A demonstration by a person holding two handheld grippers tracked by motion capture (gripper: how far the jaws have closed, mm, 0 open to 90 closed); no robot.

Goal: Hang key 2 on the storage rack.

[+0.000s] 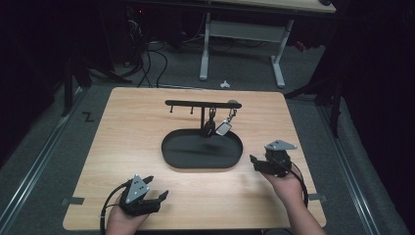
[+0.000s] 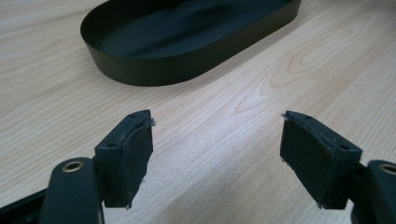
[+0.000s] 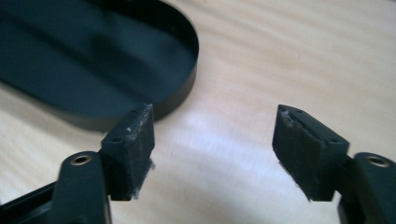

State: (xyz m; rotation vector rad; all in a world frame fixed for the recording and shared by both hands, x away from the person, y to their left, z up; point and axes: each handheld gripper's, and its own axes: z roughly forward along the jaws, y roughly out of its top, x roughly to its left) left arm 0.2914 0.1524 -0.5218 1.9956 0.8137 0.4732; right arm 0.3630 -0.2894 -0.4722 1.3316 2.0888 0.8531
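The wooden bench (image 1: 147, 117) carries everything, and the work sits at its middle where both hands can get at it equally. There lies a black oval tray (image 1: 172, 155), shallow-walled and bare inside, placed right under a T-shaped black stand (image 1: 201, 103) that rises from its far edge. That pairing makes sense to me: anything slipped off the crossbar would drop into the tray rather than skid across the wood.

From the right half of the bar hang two small things, a dark keyring piece (image 1: 210, 125) next to the post and a pale silvery tag (image 1: 224, 128) just beside it, both dangling over the tray's far rim. The left hooks look bare.

The right tongs (image 1: 263, 163) hover just off the tray's right end, jaws spread wide and holding nothing, angled toward the tray as though lined up for the hanging pieces. The left tongs (image 1: 155, 188) rest well back near the front edge, also spread apart with nothing between them, probably parked out of the way until needed.
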